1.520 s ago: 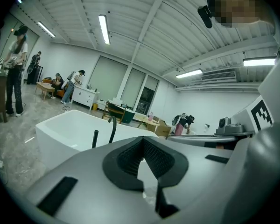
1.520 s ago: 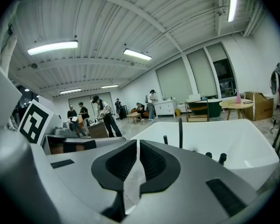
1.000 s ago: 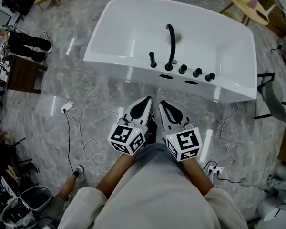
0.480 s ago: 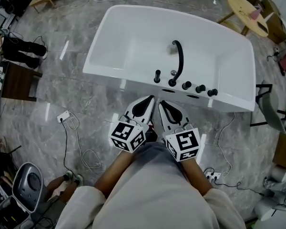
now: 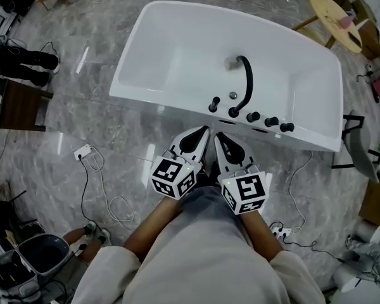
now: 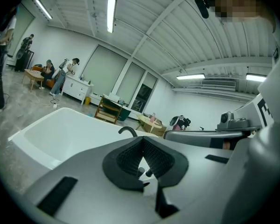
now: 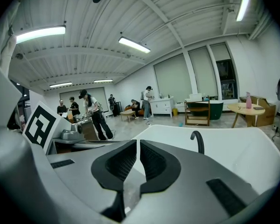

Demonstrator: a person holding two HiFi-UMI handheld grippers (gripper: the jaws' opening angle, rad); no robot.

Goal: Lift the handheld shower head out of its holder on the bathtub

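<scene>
Head view: the shower head [image 5: 213,104] stands upright in its holder on the bathtub's [image 5: 164,97] near rim. It is at 9 o'clock of the spout [image 5: 244,84] and 12 o'clock of the left gripper [image 5: 201,133] and right gripper [image 5: 220,138], apart from both.

Left gripper view: jaws clenched, empty.

Right gripper view: jaws closed to a slit, empty.

The shower head is probably stiff, smooth and slippery. Pinch its stem mid-height.
</scene>
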